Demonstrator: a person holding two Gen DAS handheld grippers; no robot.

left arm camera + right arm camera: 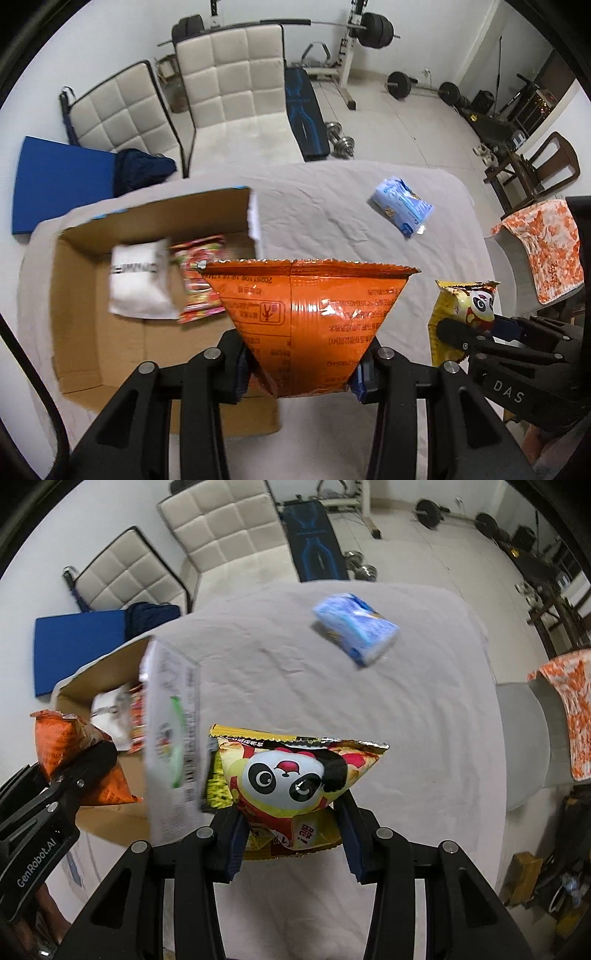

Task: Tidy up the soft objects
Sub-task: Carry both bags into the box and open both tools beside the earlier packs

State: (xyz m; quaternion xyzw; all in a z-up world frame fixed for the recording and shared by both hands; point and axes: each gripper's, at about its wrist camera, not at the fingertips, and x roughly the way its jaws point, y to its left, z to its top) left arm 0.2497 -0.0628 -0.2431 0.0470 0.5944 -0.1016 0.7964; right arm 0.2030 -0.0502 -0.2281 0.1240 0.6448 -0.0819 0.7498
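My left gripper (pixel 301 373) is shut on an orange snack bag (pixel 314 317), held above the near right corner of an open cardboard box (pixel 85 332). The box holds a white pouch (pixel 138 284) and a red candy bag (pixel 199 280). My right gripper (pixel 291 843) is shut on a yellow panda snack bag (pixel 295 779), held above the white-clothed table (pixel 369 701) just right of the box flap (pixel 170 738). A blue tissue pack (pixel 356 631) lies at the table's far right; it also shows in the left wrist view (pixel 402 205).
Two white padded chairs (pixel 232 81) stand behind the table, with a blue mat (pixel 55 184) and dark cloth to the left. An orange-patterned towel (pixel 546 247) drapes a seat on the right. Gym weights and a bench (pixel 306 110) fill the floor beyond.
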